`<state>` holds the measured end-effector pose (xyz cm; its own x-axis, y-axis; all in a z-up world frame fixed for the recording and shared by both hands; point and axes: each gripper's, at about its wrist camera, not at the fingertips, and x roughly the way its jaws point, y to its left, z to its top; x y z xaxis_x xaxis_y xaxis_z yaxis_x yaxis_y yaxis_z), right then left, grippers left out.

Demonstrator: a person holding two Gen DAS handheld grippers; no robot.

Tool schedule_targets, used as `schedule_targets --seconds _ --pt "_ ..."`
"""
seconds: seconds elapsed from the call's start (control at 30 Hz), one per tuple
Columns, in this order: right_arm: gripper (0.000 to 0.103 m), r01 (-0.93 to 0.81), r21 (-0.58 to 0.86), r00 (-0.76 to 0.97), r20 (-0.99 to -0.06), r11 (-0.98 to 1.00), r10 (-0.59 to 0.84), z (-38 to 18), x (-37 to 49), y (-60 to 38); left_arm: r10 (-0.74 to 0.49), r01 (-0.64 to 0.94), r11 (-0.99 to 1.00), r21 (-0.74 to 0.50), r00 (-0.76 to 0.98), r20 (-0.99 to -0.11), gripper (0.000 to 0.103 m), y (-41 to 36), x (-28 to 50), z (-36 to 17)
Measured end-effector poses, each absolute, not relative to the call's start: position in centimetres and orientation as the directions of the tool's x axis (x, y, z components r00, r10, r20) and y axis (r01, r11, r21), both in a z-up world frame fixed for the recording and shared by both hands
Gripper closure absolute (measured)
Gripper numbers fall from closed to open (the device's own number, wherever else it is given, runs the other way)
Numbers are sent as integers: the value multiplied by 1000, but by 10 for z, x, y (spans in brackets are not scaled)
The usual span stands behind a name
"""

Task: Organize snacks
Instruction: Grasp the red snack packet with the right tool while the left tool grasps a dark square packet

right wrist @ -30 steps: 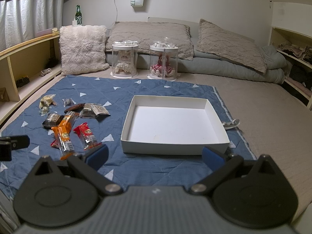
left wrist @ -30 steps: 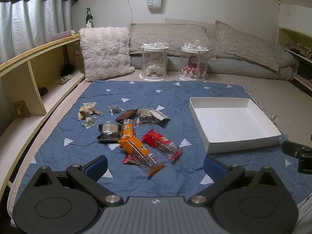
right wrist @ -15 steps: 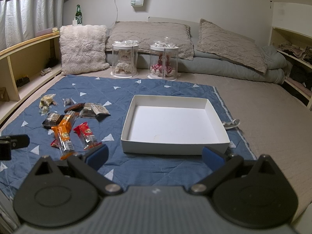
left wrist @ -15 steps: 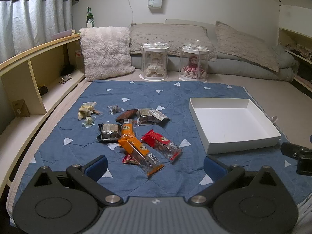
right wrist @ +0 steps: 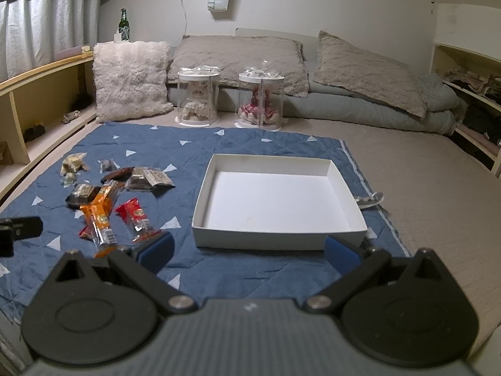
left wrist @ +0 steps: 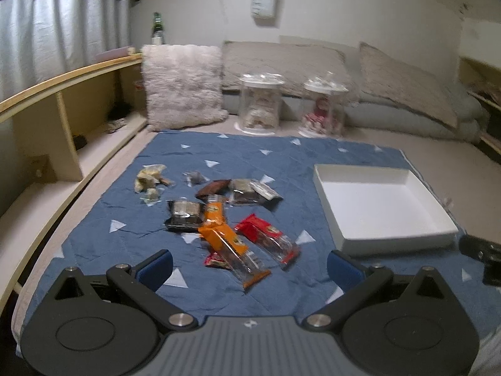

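left tongs [left wrist: 249, 261] stand wide with nothing between the blue pads, hovering above the blue quilt [left wrist: 131, 219] just short of the snack pile. right tongs [right wrist: 247, 246] likewise wide and empty, set before the near wall of the white box [right wrist: 278, 238]. each tool's tip shows at the edge of the other's view.

progress: judged not begun. the box holds nothing; every snack lies on the quilt to its left, well apart from it. all items remain to be moved.

nearest the left tongs: an orange packet [left wrist: 233, 250] and a red packet [left wrist: 266, 239], side by side, long axes running from far-left to near-right, clear ends toward the tongs. a small red wrapper [left wrist: 214, 260] lies partly under the orange one. a second orange packet [left wrist: 214, 211] points more nearly straight away. beyond it lie a black packet [left wrist: 184, 214], a brown packet [left wrist: 213, 188], a dark packet with clear flap [left wrist: 253, 191], and pale small sweets [left wrist: 148, 178] farthest left; left view is blurred, labels unreadable
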<state>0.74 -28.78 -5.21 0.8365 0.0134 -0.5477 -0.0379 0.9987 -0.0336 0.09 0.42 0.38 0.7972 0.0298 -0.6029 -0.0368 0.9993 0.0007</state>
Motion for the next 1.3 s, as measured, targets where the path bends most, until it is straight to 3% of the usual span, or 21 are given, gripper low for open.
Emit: schedule_targets --seconds 0.3,0.63,0.8,1.07,1.2,1.3 --pt "0 -52 -47 878 -479 998 23 -48 31 -275 106 -136 991 -6 801 -589 0 22 26 15" --pt "0 -235 -81 898 -399 969 184 -37 62 -243 138 -191 981 -32 805 -577 0 43 75 29" --pt "0 -299 -92 890 -386 950 243 -35 81 -230 209 -231 973 25 822 -530 0 55 113 31" --pt "0 -364 3 828 -458 932 325 -52 133 -218 256 -216 966 142 731 -633 0 79 191 -1" --pt "0 -396 -54 812 -486 917 322 -70 156 -201 256 -193 967 168 686 -681 0 90 223 -22" --pt "0 -428 -56 757 -567 902 324 -86 176 -190 281 -212 959 187 640 -715 0 101 245 -41"
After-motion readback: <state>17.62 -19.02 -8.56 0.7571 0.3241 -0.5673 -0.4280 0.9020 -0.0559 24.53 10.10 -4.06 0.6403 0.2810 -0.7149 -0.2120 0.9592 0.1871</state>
